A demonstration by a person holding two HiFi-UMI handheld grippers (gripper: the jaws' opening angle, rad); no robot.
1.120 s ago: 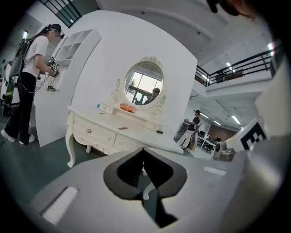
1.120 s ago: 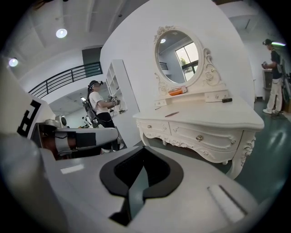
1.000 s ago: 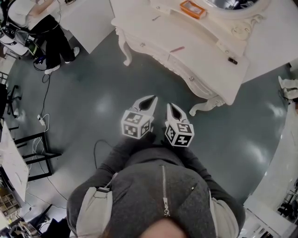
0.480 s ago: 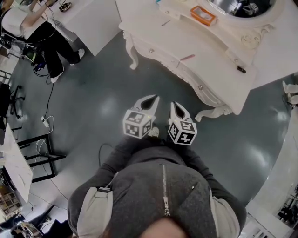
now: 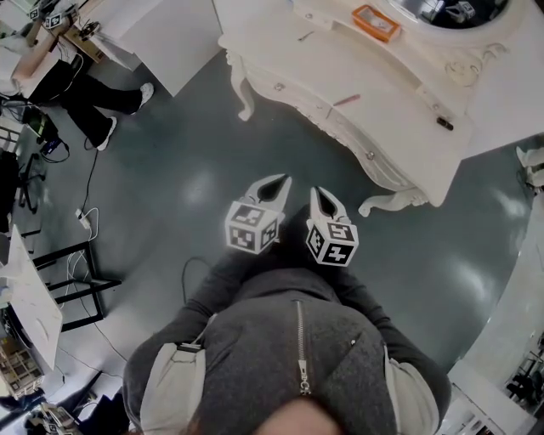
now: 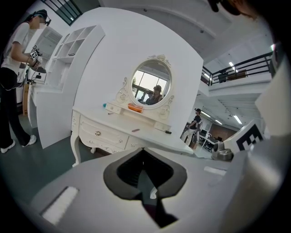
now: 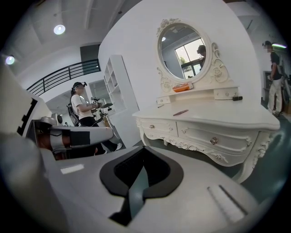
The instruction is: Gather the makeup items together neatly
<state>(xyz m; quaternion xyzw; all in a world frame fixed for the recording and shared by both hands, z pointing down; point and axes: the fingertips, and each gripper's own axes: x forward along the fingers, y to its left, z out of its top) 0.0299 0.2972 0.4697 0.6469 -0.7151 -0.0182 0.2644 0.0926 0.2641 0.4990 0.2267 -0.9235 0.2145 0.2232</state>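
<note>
At centre frame we hold left gripper [image 5: 278,181] and right gripper [image 5: 314,194], jaws pressed together, below the white dressing table [image 5: 382,102].

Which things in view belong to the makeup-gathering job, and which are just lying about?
Job: orange case, pink stick, small black item, spread over the dressing table; left gripper and right gripper, both shut and empty.
Not the job: mirror, shelving unit, floor cable, bystander.
</note>
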